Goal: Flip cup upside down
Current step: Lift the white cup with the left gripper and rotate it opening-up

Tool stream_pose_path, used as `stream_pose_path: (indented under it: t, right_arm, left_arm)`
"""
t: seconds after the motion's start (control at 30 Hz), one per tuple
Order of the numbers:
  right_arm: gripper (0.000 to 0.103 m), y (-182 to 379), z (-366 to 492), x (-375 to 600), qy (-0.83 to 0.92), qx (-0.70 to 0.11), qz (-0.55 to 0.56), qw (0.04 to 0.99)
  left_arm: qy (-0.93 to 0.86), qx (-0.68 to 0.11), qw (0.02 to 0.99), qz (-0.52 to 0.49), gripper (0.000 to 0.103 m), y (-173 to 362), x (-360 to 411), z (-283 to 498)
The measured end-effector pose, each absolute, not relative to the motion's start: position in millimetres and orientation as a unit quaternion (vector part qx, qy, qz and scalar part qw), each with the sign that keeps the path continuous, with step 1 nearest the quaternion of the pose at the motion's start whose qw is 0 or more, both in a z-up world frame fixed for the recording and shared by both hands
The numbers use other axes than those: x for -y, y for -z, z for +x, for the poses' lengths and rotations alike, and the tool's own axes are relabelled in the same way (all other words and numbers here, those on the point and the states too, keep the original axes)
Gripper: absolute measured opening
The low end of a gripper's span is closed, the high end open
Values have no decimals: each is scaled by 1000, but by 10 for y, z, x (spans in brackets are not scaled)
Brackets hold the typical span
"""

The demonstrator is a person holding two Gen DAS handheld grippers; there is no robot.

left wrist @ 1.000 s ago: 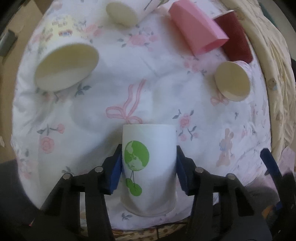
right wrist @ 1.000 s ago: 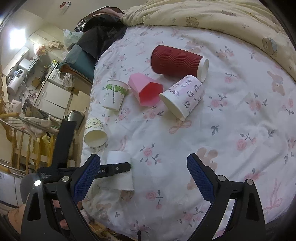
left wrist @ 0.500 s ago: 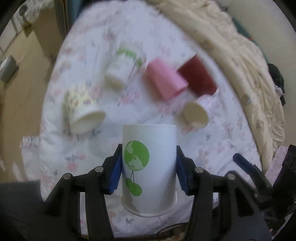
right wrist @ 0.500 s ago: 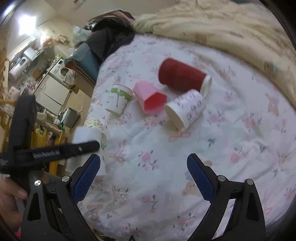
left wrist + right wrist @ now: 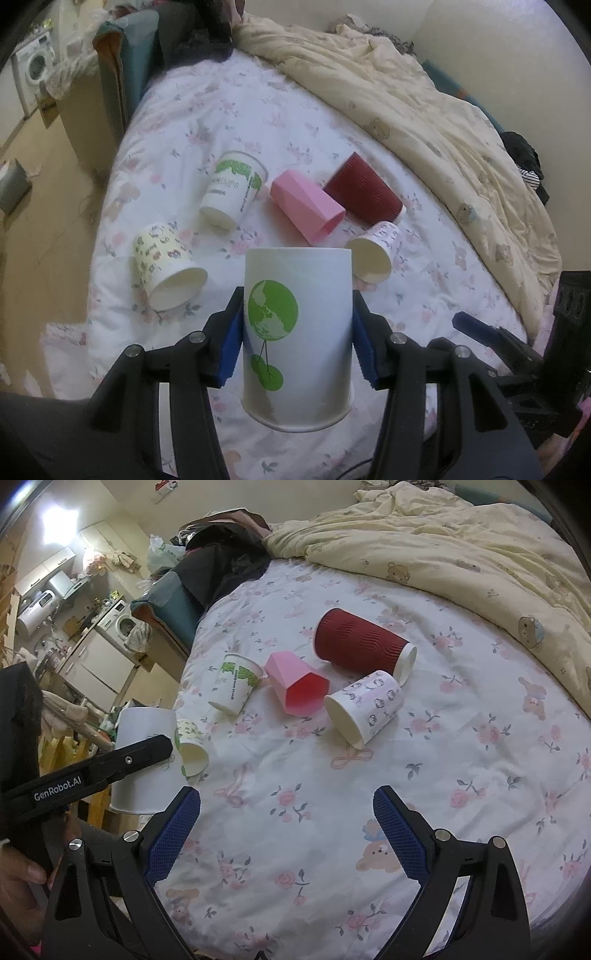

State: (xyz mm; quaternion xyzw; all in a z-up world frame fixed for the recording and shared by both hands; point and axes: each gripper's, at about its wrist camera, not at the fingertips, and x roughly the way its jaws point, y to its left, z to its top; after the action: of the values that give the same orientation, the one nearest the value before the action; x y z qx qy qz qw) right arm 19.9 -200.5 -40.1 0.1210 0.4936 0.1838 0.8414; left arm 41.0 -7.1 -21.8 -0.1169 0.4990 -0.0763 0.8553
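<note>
Over the bed (image 5: 295, 122), the left view has the left tool (image 5: 297, 341) clamped on the white cup (image 5: 297, 332), lifted clear of the sheet, rim toward the camera. Five cups lie tipped beyond it, the pink cup (image 5: 306, 206) touching the red cup (image 5: 364, 192). From the right view, the right tool (image 5: 286, 834) gapes wide, holding nothing, and the white cup (image 5: 142, 738) hangs at the left by the bed's edge.
</note>
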Motion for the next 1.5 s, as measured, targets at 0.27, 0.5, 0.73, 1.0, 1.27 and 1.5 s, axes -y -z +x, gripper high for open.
stream_pose_path:
  t: [0.27,0.5,0.73,1.0,1.27,1.5]
  right_arm:
    - [97,313,149,1835,-278,-475,137,824]
    - [97,333,138,1694,-312,-479,145,807]
    - [97,424,203,1713,-320,-497,167,789]
    - [99,514,223,1705,-294,-515,142,792]
    - [99,656,278,1803,-244,-537,122,798]
    - [100,635,308,1968,-200,-537,136,808]
  left_arm:
    - [93,-481,861,-137,49,170,43,400]
    - [140,-489,840,-187,49,195,67,391]
    - [150,-486,844,-170,49,156,143,352]
    - [147,-489,841,-177,49,168,86,354]
    - [147,-503,835,-170,49,210,90,369]
    - [106,-491,855,-126,49,137,62,424]
